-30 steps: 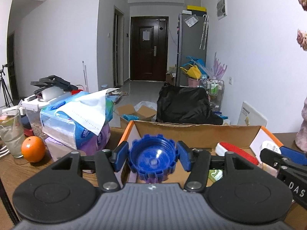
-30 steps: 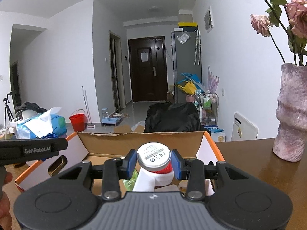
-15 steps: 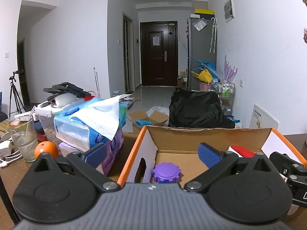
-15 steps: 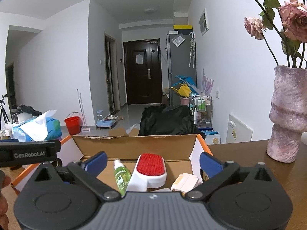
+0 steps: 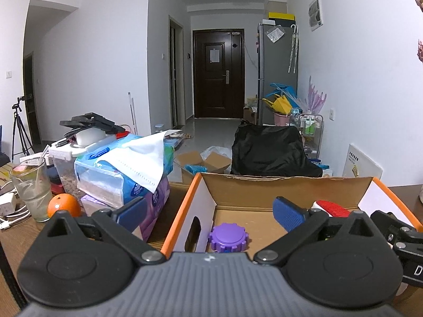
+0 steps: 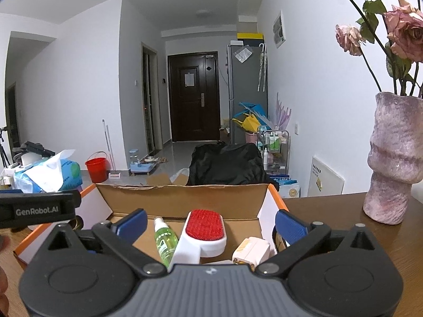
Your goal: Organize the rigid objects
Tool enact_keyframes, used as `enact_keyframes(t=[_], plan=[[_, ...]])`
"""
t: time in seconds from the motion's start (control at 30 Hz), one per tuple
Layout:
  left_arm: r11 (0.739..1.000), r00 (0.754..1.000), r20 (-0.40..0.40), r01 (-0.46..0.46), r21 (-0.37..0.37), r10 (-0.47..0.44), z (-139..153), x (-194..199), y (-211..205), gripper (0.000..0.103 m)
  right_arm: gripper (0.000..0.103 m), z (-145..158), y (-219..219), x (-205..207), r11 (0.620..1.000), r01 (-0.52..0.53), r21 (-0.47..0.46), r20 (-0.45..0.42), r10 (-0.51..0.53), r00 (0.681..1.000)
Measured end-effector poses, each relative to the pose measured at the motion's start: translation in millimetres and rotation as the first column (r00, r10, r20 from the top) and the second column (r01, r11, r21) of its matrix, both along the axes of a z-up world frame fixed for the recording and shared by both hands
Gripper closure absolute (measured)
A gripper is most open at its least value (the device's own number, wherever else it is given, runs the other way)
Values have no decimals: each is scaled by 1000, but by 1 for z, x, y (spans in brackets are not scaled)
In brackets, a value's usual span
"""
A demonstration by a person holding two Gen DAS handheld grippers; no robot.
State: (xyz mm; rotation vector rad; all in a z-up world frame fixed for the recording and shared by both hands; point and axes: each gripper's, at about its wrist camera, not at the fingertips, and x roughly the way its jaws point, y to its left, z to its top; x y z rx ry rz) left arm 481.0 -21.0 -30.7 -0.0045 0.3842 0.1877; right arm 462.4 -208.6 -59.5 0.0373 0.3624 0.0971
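Note:
An open cardboard box (image 5: 285, 185) (image 6: 182, 198) with orange edges sits on the wooden table. My left gripper (image 5: 210, 212) hangs open over its left end, above a purple toothed cap (image 5: 229, 240) lying on the box floor. My right gripper (image 6: 210, 223) is open over the right end. Below it lie a white lint brush with a red pad (image 6: 205, 231), a green spray bottle (image 6: 165, 239) and a small white and yellow box (image 6: 252, 249). The red pad (image 5: 333, 208) also shows in the left wrist view. Nothing is between either pair of fingers.
Left of the box stand tissue packs (image 5: 124, 174), an orange (image 5: 63, 206), a glass (image 5: 31, 190) and a plastic container (image 5: 63, 166). A pink vase with roses (image 6: 394, 158) stands on the table at the right. A black bag (image 6: 227, 163) and a red bucket (image 6: 97, 165) are beyond the table.
Both grippers opened wide. The left one let go of the toothed cap, which now lies in the box; the right one let go of the lint brush, which now lies in the box.

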Motion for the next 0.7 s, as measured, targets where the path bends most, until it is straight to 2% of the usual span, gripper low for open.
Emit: enact_keyframes(t=[0.33,0.7], plan=[[1000,1000,18,-2,-13,2,5,-8,0,0,0,4,0,-10,1000,12,-15,12,-11,1000],[999,998,48,30,-20,-29,18,-43,-4,0,0,13,-6,-40,1000,7,-8,31,-7,1000]])
